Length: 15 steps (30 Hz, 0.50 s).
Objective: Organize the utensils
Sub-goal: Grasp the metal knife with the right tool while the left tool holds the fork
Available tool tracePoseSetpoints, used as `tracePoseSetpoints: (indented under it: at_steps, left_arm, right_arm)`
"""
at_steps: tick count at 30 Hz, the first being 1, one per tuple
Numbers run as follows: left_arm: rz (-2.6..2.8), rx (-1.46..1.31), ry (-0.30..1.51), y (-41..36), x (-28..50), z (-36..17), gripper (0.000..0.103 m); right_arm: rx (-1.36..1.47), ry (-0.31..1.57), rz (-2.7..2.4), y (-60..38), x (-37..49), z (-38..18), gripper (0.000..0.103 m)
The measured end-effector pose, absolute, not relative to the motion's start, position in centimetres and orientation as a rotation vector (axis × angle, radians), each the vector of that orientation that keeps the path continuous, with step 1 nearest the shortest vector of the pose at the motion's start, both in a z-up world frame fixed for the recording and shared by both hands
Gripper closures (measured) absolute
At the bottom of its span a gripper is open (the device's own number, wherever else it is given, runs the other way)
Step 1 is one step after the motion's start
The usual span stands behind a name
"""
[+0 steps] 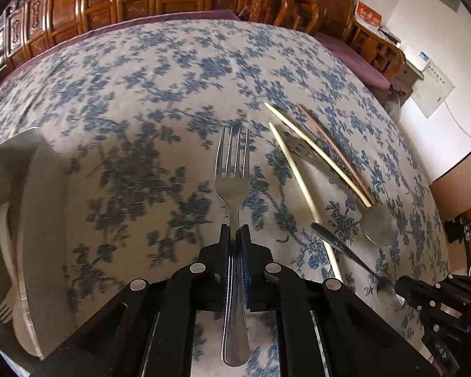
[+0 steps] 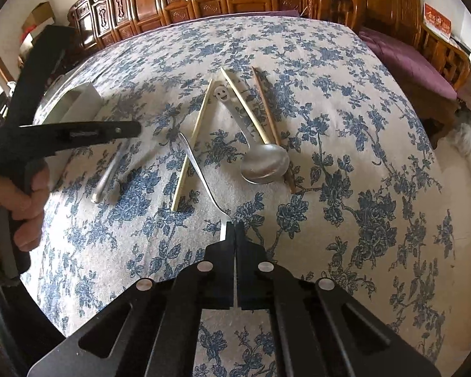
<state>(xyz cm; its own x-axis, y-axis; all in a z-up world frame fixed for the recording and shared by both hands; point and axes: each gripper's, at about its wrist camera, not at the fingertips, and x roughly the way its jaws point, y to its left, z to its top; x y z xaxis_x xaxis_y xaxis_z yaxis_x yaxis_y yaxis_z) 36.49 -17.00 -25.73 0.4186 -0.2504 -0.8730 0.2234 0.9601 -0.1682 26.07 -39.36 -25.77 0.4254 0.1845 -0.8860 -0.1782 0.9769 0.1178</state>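
left tongs [image 1: 235, 235] pinch a fork [image 1: 232, 169] at its neck, lifted over the worktop [image 1: 141, 94]; right tongs [image 2: 235, 231] clamp another fork [image 2: 201, 172] lying near. stiff, slick steel; hold the necks.

wide bare tablecloth [image 2: 345, 125] lies open to the right and far side; chopsticks [image 2: 191, 144] and spoon [image 2: 263, 165] crowd the middle, white holder [image 1: 25, 220] blocks the left edge.
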Motion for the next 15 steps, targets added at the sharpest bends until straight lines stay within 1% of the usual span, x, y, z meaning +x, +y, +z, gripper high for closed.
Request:
tracePoseSetpoints:
  at_steps: [8, 15]
  left_arm:
    - [-0.292, -0.037, 1.027, -13.6, 35.0, -21.3, 0.097]
    - [-0.264, -0.031, 0.968, -9.1, 33.6, -17.2, 0.097]
  right_arm:
    - [-0.008, 1.059, 0.229, -37.6, 25.8, -23.4, 0.102]
    - [-0.016, 1.018, 0.26, -34.5, 26.2, -21.2, 0.102]
